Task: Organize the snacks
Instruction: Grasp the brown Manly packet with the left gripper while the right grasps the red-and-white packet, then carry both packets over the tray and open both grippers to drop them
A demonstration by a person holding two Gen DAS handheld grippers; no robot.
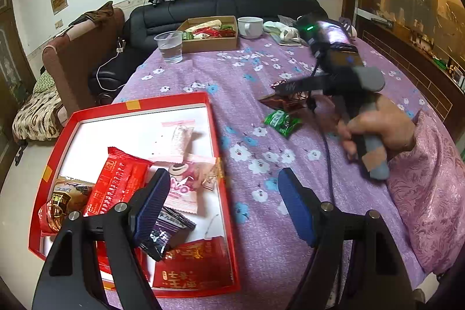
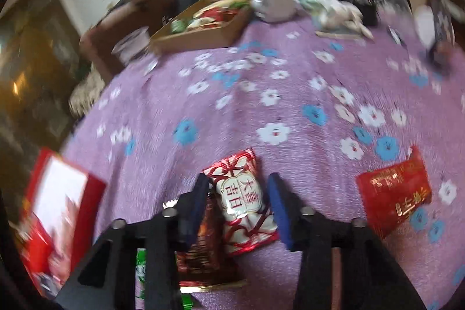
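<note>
Straddling red-white packet [image 2: 245, 199] | right tool [image 2: 238, 205] agape | left tool [image 1: 223, 205] agape

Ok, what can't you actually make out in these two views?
- Brown packet, right wrist view: partly behind the right hand-held gripper's finger; print blurred.
- Green packet, right wrist view: mostly hidden by the gripper frame.
- Red tray, left wrist view: near corner covered by the left hand-held gripper.
- Cardboard box, right wrist view: contents motion-blurred.

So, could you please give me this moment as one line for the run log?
left gripper: open, empty, over red tray | right gripper: open, straddling red-and-white packet on tablecloth | green packet: loose
</note>
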